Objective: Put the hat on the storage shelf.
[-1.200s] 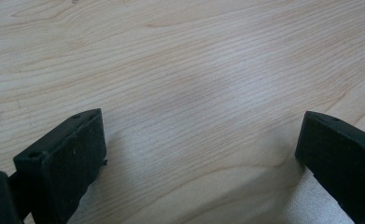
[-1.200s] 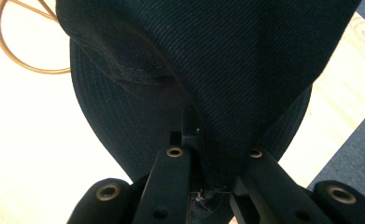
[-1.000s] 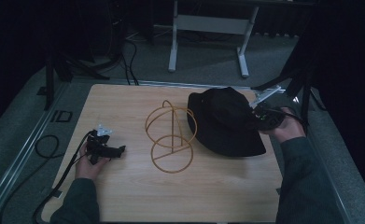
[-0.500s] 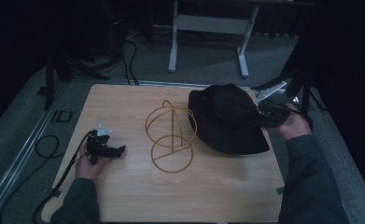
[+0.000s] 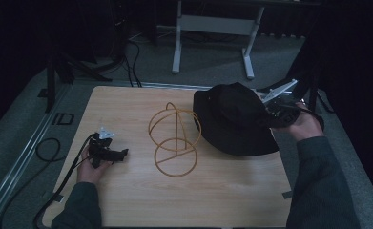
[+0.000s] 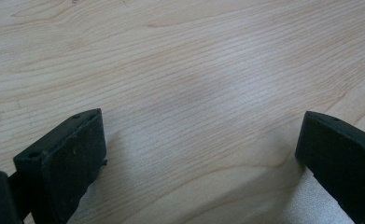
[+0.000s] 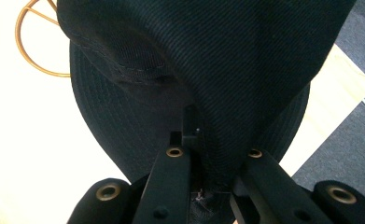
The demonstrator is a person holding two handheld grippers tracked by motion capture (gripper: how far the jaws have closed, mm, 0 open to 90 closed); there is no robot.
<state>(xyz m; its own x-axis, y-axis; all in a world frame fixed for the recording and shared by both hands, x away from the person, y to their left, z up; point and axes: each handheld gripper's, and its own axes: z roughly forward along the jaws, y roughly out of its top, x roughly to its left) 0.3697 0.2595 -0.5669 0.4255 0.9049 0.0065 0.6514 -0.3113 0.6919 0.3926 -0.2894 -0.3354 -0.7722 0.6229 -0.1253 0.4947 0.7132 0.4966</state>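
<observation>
— What stands between the left tongs (image 5: pixel 119 154) and the right tongs (image 5: pixel 268 116)?
— A gold wire stand (image 5: pixel 174 138), upright on the wooden table (image 5: pixel 222 191).
— And under the left tongs?
— Bare, pale wood grain.
— Farther off?
— A white desk frame (image 5: pixel 212 24) on the grey floor (image 5: pixel 141 71), well beyond both tongs. Black cables (image 5: pixel 131 52) lie past the left tongs; a metal rail (image 5: pixel 26 152) runs outside them.

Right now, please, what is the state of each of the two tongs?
Left tongs: open, holding nothing, above the bare wooden table.
Right tongs: closed on the fabric of the black hat.
</observation>
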